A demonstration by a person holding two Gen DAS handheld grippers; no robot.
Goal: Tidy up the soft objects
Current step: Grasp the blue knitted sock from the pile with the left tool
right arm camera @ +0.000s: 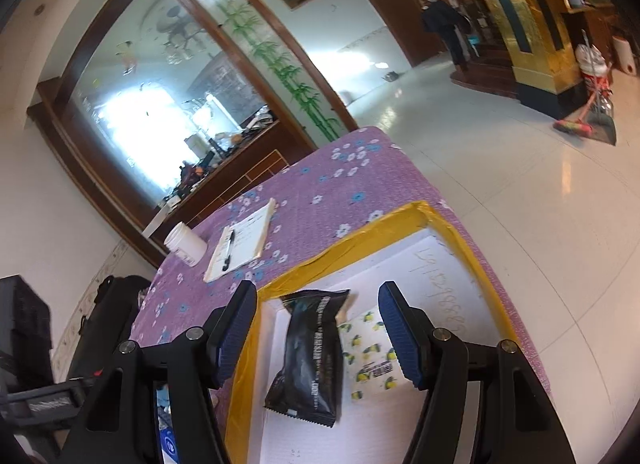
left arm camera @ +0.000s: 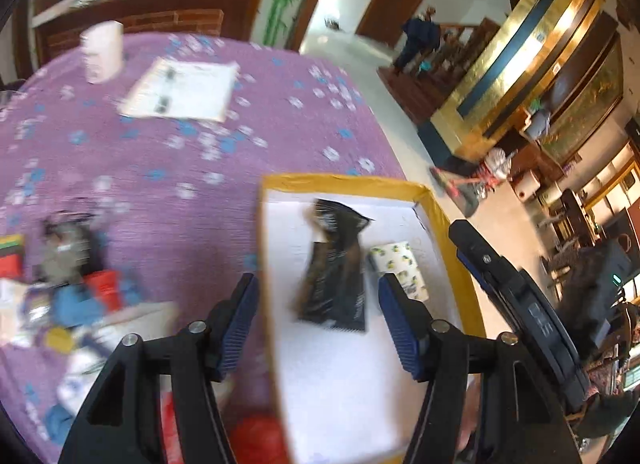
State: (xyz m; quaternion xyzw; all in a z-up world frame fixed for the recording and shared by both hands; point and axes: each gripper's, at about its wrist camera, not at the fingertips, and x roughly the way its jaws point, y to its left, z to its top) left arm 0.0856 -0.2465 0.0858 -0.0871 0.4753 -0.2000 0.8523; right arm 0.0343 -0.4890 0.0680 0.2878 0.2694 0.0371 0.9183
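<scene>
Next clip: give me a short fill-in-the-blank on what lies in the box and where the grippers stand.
1. The black packet lies inside the white box with the ____ taped rim.
2. Beside it lies a tissue pack printed with ____.
3. The left gripper holds ____.
4. A ____ lies on the notepad.

Missing: yellow; lemons; nothing; pen

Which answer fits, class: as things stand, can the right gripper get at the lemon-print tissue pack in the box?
Probably yes. The right gripper is open and empty above the yellow-taped box, which has no lid. The lemon-print tissue pack lies exposed, though the black snack packet sits tight against one side.
</scene>
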